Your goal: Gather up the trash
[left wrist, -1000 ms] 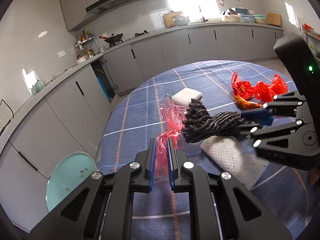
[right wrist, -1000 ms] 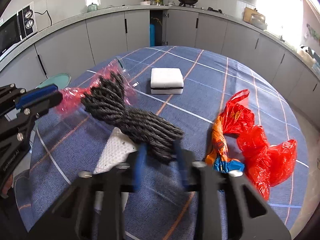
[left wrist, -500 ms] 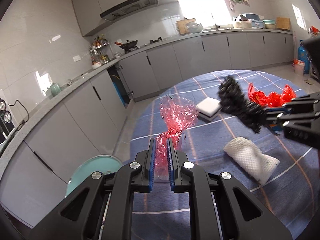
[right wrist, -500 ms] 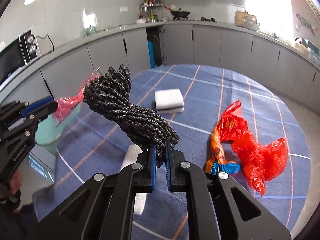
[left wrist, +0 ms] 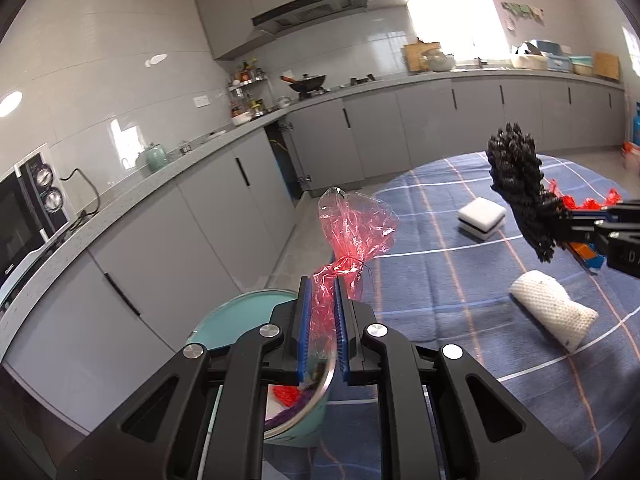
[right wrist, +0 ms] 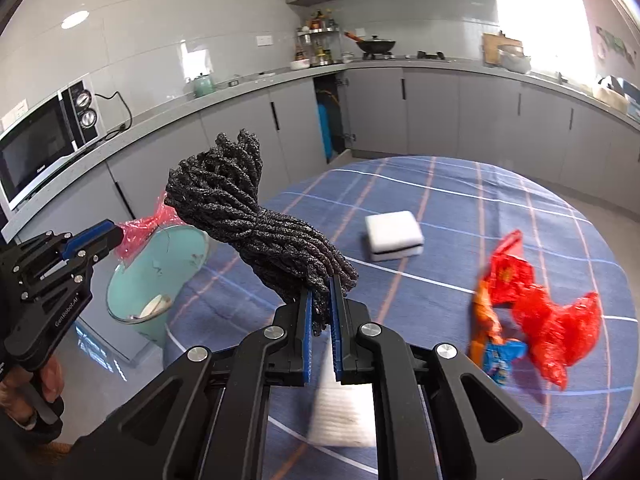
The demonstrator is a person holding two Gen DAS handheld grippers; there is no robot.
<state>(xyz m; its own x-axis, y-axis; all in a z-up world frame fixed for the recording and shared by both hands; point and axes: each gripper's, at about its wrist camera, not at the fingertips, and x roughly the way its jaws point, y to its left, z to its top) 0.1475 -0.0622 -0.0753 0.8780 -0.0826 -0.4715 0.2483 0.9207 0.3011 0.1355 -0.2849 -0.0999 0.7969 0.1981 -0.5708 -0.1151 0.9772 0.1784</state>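
My left gripper (left wrist: 320, 292) is shut on a crinkled red plastic wrapper (left wrist: 354, 232) and holds it in the air over a teal trash bin (left wrist: 236, 320) beside the table. My right gripper (right wrist: 321, 292) is shut on a bundle of black cord (right wrist: 256, 224), lifted above the table; the bundle also shows in the left wrist view (left wrist: 520, 196). The left gripper shows in the right wrist view (right wrist: 100, 236) with the wrapper (right wrist: 140, 228) above the bin (right wrist: 160, 264).
On the blue checked tablecloth (right wrist: 460, 200) lie a white sponge block (right wrist: 394, 234), a white mesh foam wrap (left wrist: 552, 316), red plastic bags (right wrist: 548, 316) and an orange-blue snack wrapper (right wrist: 492, 344). Grey kitchen cabinets (left wrist: 224, 216) ring the room.
Both grippers have lifted their loads off the table. The left one has carried the red wrapper leftward over the teal bin; the right one has raised the black cord bundle toward the bin.
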